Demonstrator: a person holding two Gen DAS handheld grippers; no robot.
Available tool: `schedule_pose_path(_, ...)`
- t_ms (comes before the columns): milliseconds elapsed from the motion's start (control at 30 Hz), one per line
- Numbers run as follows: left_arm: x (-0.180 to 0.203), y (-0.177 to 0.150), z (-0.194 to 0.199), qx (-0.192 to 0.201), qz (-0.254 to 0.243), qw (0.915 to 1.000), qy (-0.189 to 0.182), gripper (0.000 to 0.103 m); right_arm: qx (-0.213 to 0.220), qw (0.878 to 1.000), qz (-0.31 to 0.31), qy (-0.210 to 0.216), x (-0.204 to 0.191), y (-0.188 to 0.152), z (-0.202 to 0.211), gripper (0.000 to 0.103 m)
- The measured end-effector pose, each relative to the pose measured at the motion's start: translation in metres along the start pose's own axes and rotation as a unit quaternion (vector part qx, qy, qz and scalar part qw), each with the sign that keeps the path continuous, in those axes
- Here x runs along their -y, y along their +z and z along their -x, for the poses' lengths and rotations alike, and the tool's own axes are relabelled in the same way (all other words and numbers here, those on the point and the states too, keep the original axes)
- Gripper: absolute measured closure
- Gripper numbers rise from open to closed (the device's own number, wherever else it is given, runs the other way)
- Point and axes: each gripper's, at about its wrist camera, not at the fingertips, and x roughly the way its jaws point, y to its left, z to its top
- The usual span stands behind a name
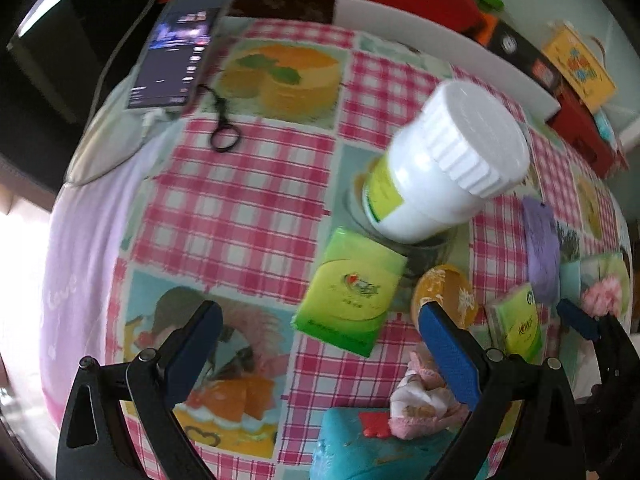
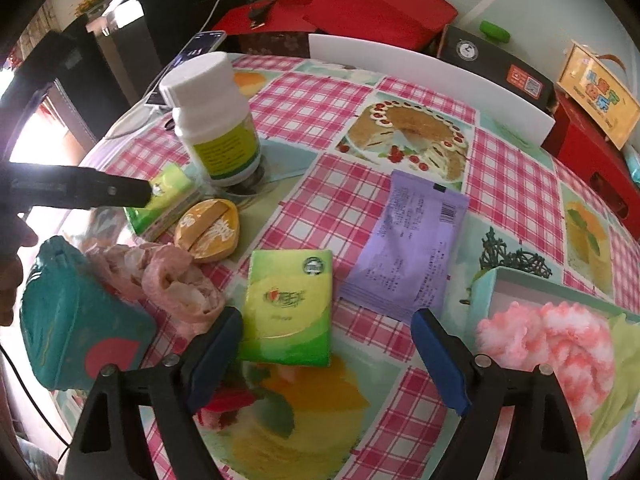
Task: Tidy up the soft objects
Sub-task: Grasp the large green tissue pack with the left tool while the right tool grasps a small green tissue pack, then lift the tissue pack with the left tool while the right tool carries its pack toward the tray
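Two green tissue packs lie on the checked tablecloth. My left gripper (image 1: 320,340) is open, with one green pack (image 1: 352,296) lying between its blue pads, touched by neither. My right gripper (image 2: 326,356) is open too, and the other green pack (image 2: 288,308) lies between its fingers; the left pad is at the pack's edge, the right pad well clear. A crumpled pink cloth (image 2: 172,280) sits beside a teal pouch (image 2: 80,320). An open box (image 2: 488,280) at the right holds a pink fluffy item (image 2: 548,340). A purple packet (image 2: 408,248) lies flat nearby.
A tall white bottle (image 1: 448,160) stands just beyond the packs, with a round orange container (image 2: 208,228) next to it. A phone (image 1: 176,48) and a black hair tie (image 1: 226,136) lie at the far left. A white board (image 2: 432,80), red bags and boxes line the table's far edge.
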Motion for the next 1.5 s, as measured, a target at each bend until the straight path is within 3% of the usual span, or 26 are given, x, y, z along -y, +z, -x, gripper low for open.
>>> schedule_pose_path(233,0.02,0.016,-0.016,-0.03,-0.047,0.9982,0.02,0.007,-0.004,1.0,0.013,0.008,-0.005,-0.002,-0.002,0.026)
schedule_pose_path(400,0.032,0.028,-0.022,-0.042,-0.071,0.9959,0.037,0.017,-0.008,1.0,0.018,0.017,-0.005,-0.003,-0.003,0.035)
schedule_pose_path(533,0.033,0.037,-0.028,-0.052,-0.076,0.9952,0.034,0.032,-0.011,1.0,0.016,0.02,-0.002,-0.003,-0.005,0.046)
schedule_pose_path(600,0.034,0.04,-0.03,-0.054,-0.077,0.9951,0.029,0.033,-0.011,1.0,0.007,0.021,0.003,-0.003,-0.004,0.05)
schedule_pose_path(967,0.047,0.047,-0.053,-0.063,-0.09,0.9937,0.024,0.051,-0.017,1.0,0.001,0.024,0.007,-0.004,-0.011,0.051)
schedule_pose_path(1133,0.052,0.045,-0.054,-0.06,-0.089,0.994,0.022,0.051,-0.015,1.0,0.002,0.025,0.007,-0.005,-0.012,0.051)
schedule_pose_path(1500,0.025,0.024,-0.032,-0.038,-0.068,0.9969,0.013,0.052,-0.013,0.999,-0.004,0.031,0.01,-0.006,-0.009,0.053)
